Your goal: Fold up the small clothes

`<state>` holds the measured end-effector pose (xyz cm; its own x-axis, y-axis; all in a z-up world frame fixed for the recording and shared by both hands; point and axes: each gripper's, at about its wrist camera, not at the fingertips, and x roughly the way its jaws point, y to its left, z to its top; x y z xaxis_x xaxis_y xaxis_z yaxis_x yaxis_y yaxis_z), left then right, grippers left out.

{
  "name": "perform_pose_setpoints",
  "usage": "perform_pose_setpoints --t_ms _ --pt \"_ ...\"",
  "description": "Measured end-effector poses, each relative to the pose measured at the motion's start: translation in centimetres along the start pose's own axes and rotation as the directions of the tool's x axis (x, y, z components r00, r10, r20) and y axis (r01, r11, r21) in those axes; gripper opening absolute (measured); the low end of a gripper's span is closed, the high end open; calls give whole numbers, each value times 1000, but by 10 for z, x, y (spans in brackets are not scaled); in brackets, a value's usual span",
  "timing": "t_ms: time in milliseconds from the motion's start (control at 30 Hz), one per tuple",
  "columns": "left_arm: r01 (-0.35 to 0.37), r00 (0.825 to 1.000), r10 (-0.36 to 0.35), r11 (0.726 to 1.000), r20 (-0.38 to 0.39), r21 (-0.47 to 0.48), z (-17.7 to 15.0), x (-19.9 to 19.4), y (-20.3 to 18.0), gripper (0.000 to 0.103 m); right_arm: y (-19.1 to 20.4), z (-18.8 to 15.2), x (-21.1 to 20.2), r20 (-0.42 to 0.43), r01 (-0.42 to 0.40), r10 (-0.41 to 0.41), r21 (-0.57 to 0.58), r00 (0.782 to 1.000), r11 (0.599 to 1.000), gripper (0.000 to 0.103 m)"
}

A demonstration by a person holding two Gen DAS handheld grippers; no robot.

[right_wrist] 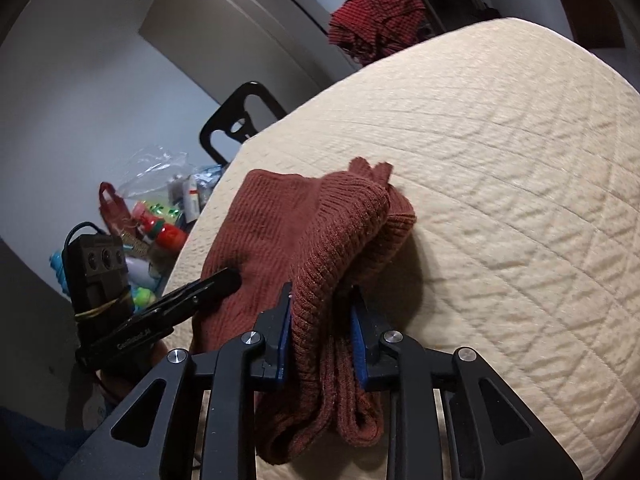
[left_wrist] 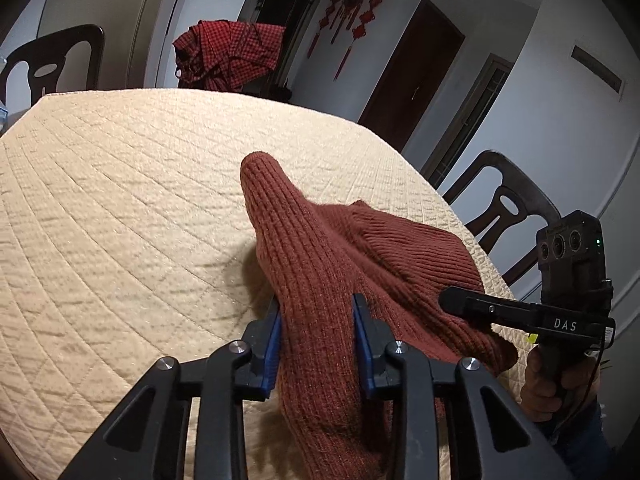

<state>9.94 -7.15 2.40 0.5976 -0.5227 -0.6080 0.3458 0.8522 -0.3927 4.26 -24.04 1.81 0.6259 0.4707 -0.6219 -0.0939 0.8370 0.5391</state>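
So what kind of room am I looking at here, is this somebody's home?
Most likely a home dining area. A table under a quilted beige cover has dark wooden dining chairs around it, red knot decorations hang on the wall beside interior doors, and a rust-brown knit garment lies on the table.

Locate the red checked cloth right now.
The red checked cloth is off the table, bunched up beyond the far edge of the cream quilted cover, top centre in the left wrist view and top right in the right wrist view.
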Motion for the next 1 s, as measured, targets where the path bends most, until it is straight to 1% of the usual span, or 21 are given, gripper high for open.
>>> perform_pose_setpoints --t_ms 167,333,500,667,833,933,1000 --pt "-25 999 25 1000 43 -7 10 -19 20 34 21 9 19 -5 -32 32 -33 999 999 25" --pt "-72 995 74 997 65 -28 19 -35 52 34 50 21 56 -32 -81 79 -73 996 994 25" --pt "-124 987 128 991 96 -48 29 -53 88 34 77 34 96 -64 -129 122 -106 990 986 25" --pt "-173 977 181 982 112 -75 41 -64 124 34 98 46 130 -90 -158 147 -127 985 979 25" --pt "-204 968 213 976 133 -79 50 -72 155 34 118 57 163 -102 -183 169 -148 980 972 25" --pt "-210 967 222 973 127 -99 49 -69 179 34 119 58 183 -115 -184 168 -143 979 973 25" --pt "-220 967 233 967 101 -128 44 -62 197 35 116 57 197 -138 -169 151 -130 979 977 26"
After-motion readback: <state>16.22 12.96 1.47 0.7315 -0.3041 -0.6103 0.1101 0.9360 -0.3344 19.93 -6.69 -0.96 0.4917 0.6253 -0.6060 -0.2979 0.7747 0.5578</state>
